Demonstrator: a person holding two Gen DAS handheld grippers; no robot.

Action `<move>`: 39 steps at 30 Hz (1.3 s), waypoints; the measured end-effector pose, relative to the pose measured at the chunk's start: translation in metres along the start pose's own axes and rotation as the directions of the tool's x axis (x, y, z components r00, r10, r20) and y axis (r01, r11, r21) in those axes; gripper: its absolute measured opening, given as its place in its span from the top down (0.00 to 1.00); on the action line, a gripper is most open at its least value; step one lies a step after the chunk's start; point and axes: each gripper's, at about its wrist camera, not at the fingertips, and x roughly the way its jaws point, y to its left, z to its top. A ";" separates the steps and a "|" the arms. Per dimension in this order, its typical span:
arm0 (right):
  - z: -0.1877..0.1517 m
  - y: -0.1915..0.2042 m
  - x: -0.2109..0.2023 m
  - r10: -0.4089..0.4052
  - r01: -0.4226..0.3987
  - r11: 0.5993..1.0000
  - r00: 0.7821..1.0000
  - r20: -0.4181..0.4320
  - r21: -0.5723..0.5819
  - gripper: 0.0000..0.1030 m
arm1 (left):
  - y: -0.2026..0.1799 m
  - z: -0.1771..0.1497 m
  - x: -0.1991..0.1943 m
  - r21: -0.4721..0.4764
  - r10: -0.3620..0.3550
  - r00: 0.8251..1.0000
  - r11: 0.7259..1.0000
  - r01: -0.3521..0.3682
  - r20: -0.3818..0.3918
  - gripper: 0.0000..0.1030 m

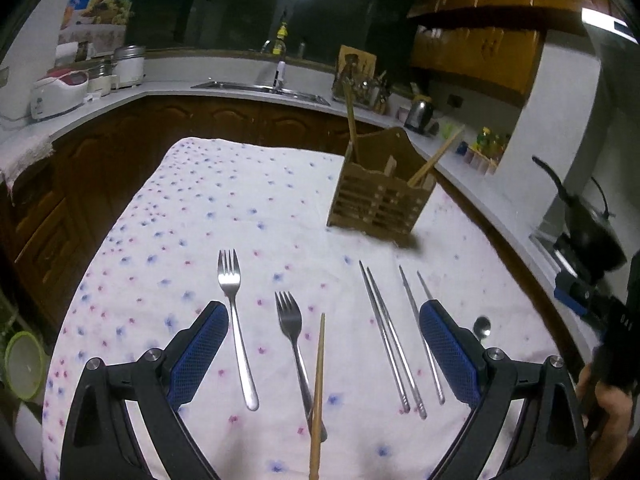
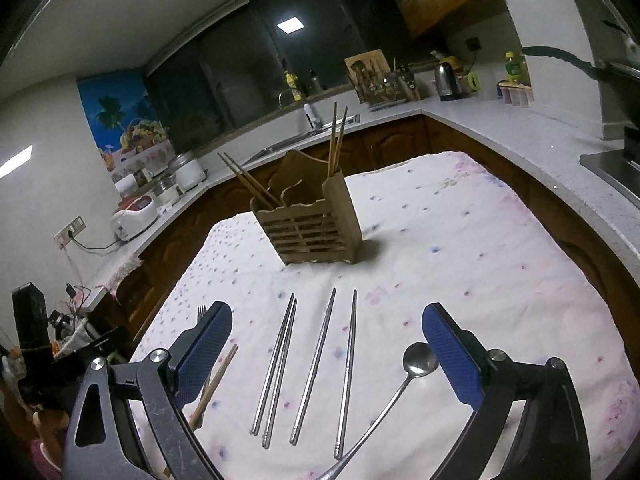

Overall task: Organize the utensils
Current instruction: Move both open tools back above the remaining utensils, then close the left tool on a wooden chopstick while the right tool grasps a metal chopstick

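Note:
A wooden utensil holder (image 1: 380, 196) (image 2: 312, 226) stands on the flowered tablecloth with wooden chopsticks (image 2: 334, 140) in it. Two forks (image 1: 236, 320) (image 1: 294, 344), a wooden chopstick (image 1: 318, 396) (image 2: 214, 386), several metal chopsticks (image 1: 390, 336) (image 2: 316, 364) and a spoon (image 1: 481, 327) (image 2: 404, 384) lie on the cloth. My left gripper (image 1: 324, 318) is open above the forks and the wooden chopstick. My right gripper (image 2: 326, 318) is open above the metal chopsticks, with the spoon by its right finger.
A kitchen counter with a sink (image 1: 260, 90), rice cookers (image 1: 60, 92), a kettle (image 2: 448, 80) and a dish rack (image 2: 380, 84) runs around the table. A black pan (image 1: 588, 232) sits on the right. The tablecloth (image 2: 460, 240) hangs over the table's edges.

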 end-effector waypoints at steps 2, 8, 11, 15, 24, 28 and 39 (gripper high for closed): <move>-0.001 0.001 0.003 0.002 -0.002 1.000 1.000 -0.005 -0.004 0.06 | -0.004 -0.001 0.004 0.019 0.002 1.000 1.000 -0.001 -0.019 0.06; -0.003 0.004 0.014 0.000 -0.001 1.000 1.000 -0.031 -0.023 0.06 | -0.016 -0.006 0.021 0.090 0.018 0.997 0.996 -0.011 -0.082 0.07; -0.004 0.004 0.021 0.000 -0.001 1.000 0.999 -0.046 -0.030 0.06 | -0.023 -0.007 0.032 0.138 0.021 0.993 0.990 -0.005 -0.120 0.13; -0.006 0.005 0.033 -0.012 0.008 0.999 0.997 -0.075 -0.046 0.13 | -0.033 -0.009 0.054 0.199 0.024 0.981 0.980 0.015 -0.190 0.34; -0.015 0.003 0.087 -0.013 0.002 0.999 0.976 -0.219 -0.054 0.47 | -0.032 -0.003 0.115 0.222 0.014 0.934 0.972 0.070 -0.356 0.45; -0.018 -0.001 0.104 -0.010 -0.001 0.999 0.967 -0.255 -0.045 0.49 | -0.029 -0.006 0.141 0.209 0.014 0.906 0.974 0.083 -0.424 0.55; -0.019 -0.010 0.133 -0.024 0.011 0.999 0.955 -0.296 -0.045 0.52 | -0.032 -0.004 0.169 0.189 0.030 0.889 0.980 0.064 -0.458 0.80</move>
